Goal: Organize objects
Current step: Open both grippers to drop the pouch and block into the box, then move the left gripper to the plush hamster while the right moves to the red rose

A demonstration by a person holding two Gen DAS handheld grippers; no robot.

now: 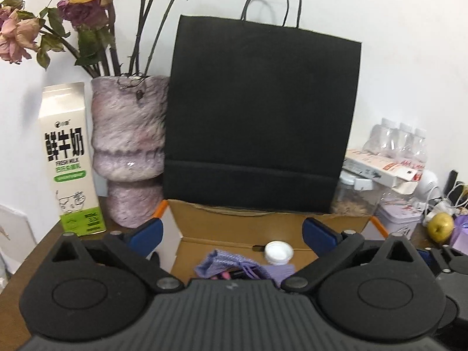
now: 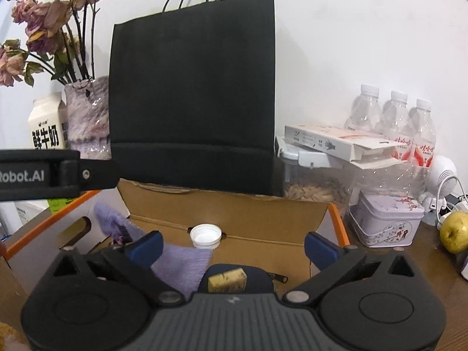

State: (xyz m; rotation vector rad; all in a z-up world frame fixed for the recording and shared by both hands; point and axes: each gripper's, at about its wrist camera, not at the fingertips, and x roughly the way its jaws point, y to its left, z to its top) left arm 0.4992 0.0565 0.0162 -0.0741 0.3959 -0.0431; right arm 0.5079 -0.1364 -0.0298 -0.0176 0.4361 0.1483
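Note:
An open cardboard box (image 1: 234,225) (image 2: 263,213) with orange-edged flaps stands in front of me on the table. Inside lie a purple knitted cloth (image 1: 231,266) (image 2: 181,263), a white-capped bottle (image 1: 278,253) (image 2: 205,235), a dark zip pouch (image 2: 263,278) and a small yellow packet (image 2: 227,278) on the pouch. My left gripper (image 1: 232,231) hangs above the box, open, nothing between its blue pads (image 1: 146,234). My right gripper (image 2: 234,247) is also open and empty over the box. The left gripper's black body (image 2: 52,172) shows at the left of the right wrist view.
A tall black paper bag (image 1: 260,117) (image 2: 193,96) stands right behind the box. Left of it are a furry vase with dried roses (image 1: 128,152) and a milk carton (image 1: 70,158). To the right stand water bottles (image 2: 395,122), a white carton (image 2: 336,143), a tin (image 2: 386,222) and an apple (image 2: 454,231).

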